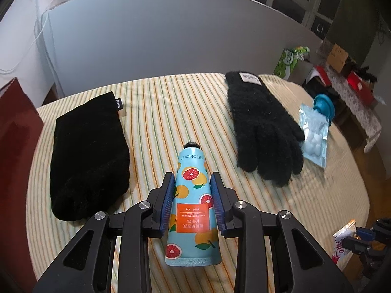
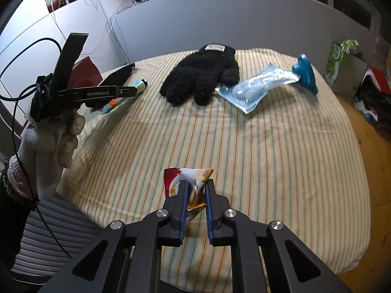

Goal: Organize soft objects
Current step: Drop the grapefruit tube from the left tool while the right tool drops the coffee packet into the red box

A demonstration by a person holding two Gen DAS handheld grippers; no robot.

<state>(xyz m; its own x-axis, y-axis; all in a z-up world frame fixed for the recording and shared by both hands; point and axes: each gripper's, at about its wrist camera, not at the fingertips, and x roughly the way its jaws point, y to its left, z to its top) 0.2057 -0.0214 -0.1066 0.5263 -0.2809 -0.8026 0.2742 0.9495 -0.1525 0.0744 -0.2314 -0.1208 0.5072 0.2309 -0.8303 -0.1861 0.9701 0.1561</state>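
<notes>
Your left gripper is clamped on the hand cream tube, which runs up the lower middle of the left wrist view with its cap pointing away from you; its blue pads press both sides of the tube. Your right gripper has pinched down on the snack packet at the lower middle of the right wrist view, and the wrapper is crumpled between the pads near the front edge of the table.

Judging by how things lie, you are early to midway. Both held items are gripped but not yet set anywhere that reads as a final place.

Four things lie untouched on the striped cloth: the black pouch at the left, the black knit glove right of centre, the clear packet of cotton balls just beside the glove's fingertips, and the blue suction piece at the packet's far end. No bin or tray shows, so you likely still have to line these up or group them.
</notes>
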